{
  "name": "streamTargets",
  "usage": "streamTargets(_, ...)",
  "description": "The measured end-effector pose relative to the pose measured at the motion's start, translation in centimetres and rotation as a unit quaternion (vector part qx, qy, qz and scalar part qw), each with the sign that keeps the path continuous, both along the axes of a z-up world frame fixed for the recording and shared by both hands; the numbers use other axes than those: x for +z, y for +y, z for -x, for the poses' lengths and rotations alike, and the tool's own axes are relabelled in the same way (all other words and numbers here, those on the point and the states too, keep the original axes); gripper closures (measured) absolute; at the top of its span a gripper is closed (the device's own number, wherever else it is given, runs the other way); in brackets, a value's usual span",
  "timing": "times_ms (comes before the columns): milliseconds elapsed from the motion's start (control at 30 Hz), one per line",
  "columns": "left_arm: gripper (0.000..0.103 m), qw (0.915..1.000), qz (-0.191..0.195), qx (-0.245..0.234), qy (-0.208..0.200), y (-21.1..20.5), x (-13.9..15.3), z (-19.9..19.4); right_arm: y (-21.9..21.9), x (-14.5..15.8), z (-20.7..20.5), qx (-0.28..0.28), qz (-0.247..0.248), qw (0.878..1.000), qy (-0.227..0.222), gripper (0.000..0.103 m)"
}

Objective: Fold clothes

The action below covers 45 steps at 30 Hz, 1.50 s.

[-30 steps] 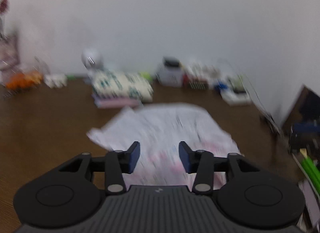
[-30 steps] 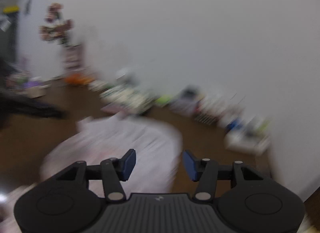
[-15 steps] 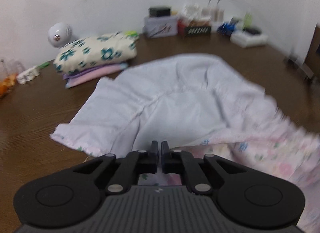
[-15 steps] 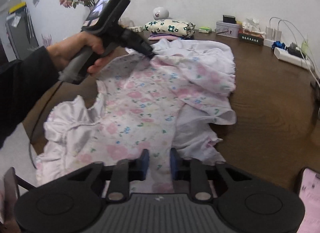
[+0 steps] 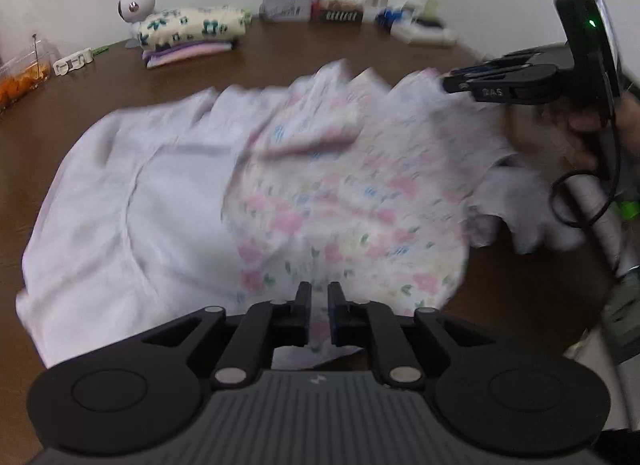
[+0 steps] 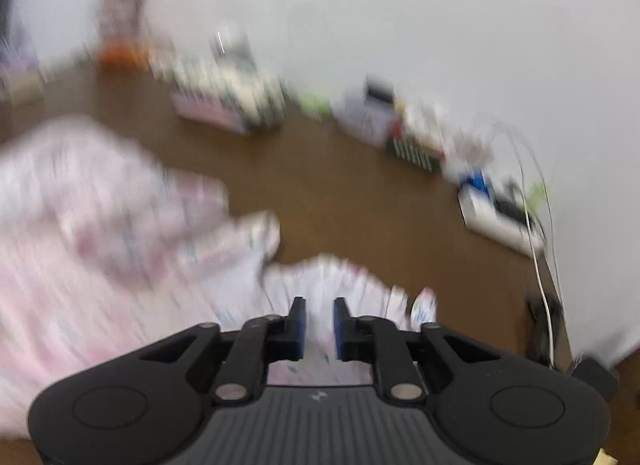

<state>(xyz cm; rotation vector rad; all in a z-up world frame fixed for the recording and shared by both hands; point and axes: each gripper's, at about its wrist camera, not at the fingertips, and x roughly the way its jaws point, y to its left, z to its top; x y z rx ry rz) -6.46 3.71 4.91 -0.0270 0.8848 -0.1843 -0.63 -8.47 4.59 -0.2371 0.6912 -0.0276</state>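
A soft floral-print cotton garment [image 5: 344, 201], thin and creased with a plain white lining, lies on a dark wood-grain table [image 5: 120, 97] with a dull satin finish. Near the lens, the left gripper [image 5: 319, 305] shows matt black plastic arms, metal pivot pins and a ribbed grey body. Far behind, folded printed cloths [image 5: 188, 31].

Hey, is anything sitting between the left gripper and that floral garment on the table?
Nothing visible. The left gripper sits right at the near hem of the floral garment, its jaws just reopened to a narrow gap with cloth between them. The folded stack lies far behind.
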Motion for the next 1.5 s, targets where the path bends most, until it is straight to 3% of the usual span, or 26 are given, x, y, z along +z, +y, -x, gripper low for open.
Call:
streamTargets(33,0.061,0.9998,0.007,0.004,-0.018,0.5,1.2,-0.2,0.0,1.0,0.9,0.016,-0.024,1.0,-0.009,0.072)
streamTargets(100,0.048,0.9987,0.015,0.009,-0.047,1.4,3.1,-1.8,0.4,1.3,2.7,0.049,-0.067,0.997,-0.001,0.064)
streamTargets(167,0.049,0.9984,0.022,0.004,-0.052,1.5,4.2,-4.9,1.1,0.9,4.4,0.081,-0.098,0.992,0.019,0.063)
streamTargets(267,0.049,0.9979,0.062,-0.016,-0.009,0.7,4.0,-11.9,2.5,-1.5,6.1,0.103,-0.108,0.987,0.054,0.063)
streamTargets(433,0.049,0.9953,0.029,-0.034,0.086,-2.9,0.1,-21.5,3.1,-4.1,7.2,0.079,-0.117,0.988,0.07,0.063)
streamTargets(467,0.054,0.9927,0.038,-0.029,0.111,-2.9,-1.0,-22.7,3.1,-4.4,7.4,0.075,-0.118,0.988,0.069,0.063)
streamTargets(500,0.08,0.9918,0.053,-0.016,0.116,-2.1,-1.6,-23.1,3.2,-4.5,7.4,0.076,-0.116,0.988,0.069,0.063)
streamTargets(533,0.093,0.9911,0.069,0.0,0.114,-1.1,-2.0,-23.3,3.2,-4.5,7.5,0.077,-0.115,0.988,0.069,0.063)
streamTargets(600,0.097,0.9881,0.115,0.038,0.094,1.5,-2.4,-23.1,3.1,-4.6,7.5,0.08,-0.111,0.988,0.068,0.063)
streamTargets(633,0.098,0.9854,0.147,0.07,0.05,3.5,-1.8,-21.6,3.1,-4.6,7.6,0.08,-0.11,0.988,0.066,0.063)
streamTargets(667,0.098,0.9788,0.176,0.105,-0.001,5.4,-1.2,-19.9,3.1,-4.7,7.7,0.081,-0.11,0.989,0.063,0.063)
streamTargets(700,0.098,0.9668,0.208,0.139,-0.051,7.3,-0.6,-17.9,3.1,-4.7,7.7,0.081,-0.11,0.989,0.061,0.063)
streamTargets(733,0.098,0.9477,0.245,0.179,-0.1,9.2,-0.4,-15.7,3.1,-4.7,7.7,0.08,-0.111,0.989,0.06,0.063)
streamTargets(767,0.097,0.9223,0.281,0.22,-0.148,11.2,-0.3,-13.4,3.1,-4.7,7.7,0.08,-0.111,0.989,0.059,0.063)
streamTargets(867,0.09,0.8812,0.271,0.352,-0.162,15.3,-0.8,-9.9,3.0,-4.7,7.6,0.079,-0.113,0.989,0.055,0.062)
streamTargets(900,0.082,0.8758,0.271,0.369,-0.152,16.5,-1.0,-9.4,3.0,-4.7,7.6,0.079,-0.114,0.989,0.053,0.061)
streamTargets(967,0.061,0.8763,0.274,0.376,-0.126,17.7,-1.0,-8.5,3.0,-4.8,7.6,0.078,-0.115,0.989,0.051,0.06)
streamTargets(1000,0.05,0.8828,0.264,0.37,-0.119,17.8,-0.7,-8.0,3.0,-4.8,7.6,0.078,-0.115,0.989,0.049,0.061)
streamTargets(1033,0.048,0.8913,0.25,0.361,-0.114,17.6,-0.3,-7.4,3.0,-4.8,7.6,0.077,-0.115,0.989,0.049,0.061)
streamTargets(1133,0.047,0.9418,0.167,0.282,-0.075,15.0,1.4,-5.6,3.0,-4.8,7.7,0.074,-0.113,0.99,0.048,0.061)
streamTargets(1200,0.042,0.9669,0.125,0.211,-0.07,12.5,2.3,-3.7,2.9,-4.8,7.8,0.071,-0.113,0.99,0.049,0.061)
streamTargets(1233,0.035,0.9734,0.107,0.191,-0.066,11.7,2.4,-2.7,3.0,-4.7,7.9,0.07,-0.112,0.99,0.05,0.061)
streamTargets(1333,0.03,0.9856,0.059,0.15,-0.051,9.7,2.2,0.4,3.1,-4.6,8.3,0.064,-0.108,0.99,0.057,0.06)
streamTargets(1500,0.029,0.9896,0.043,0.132,-0.037,10.1,0.1,3.6,2.7,-4.4,9.4,0.045,-0.108,0.991,0.066,0.049)
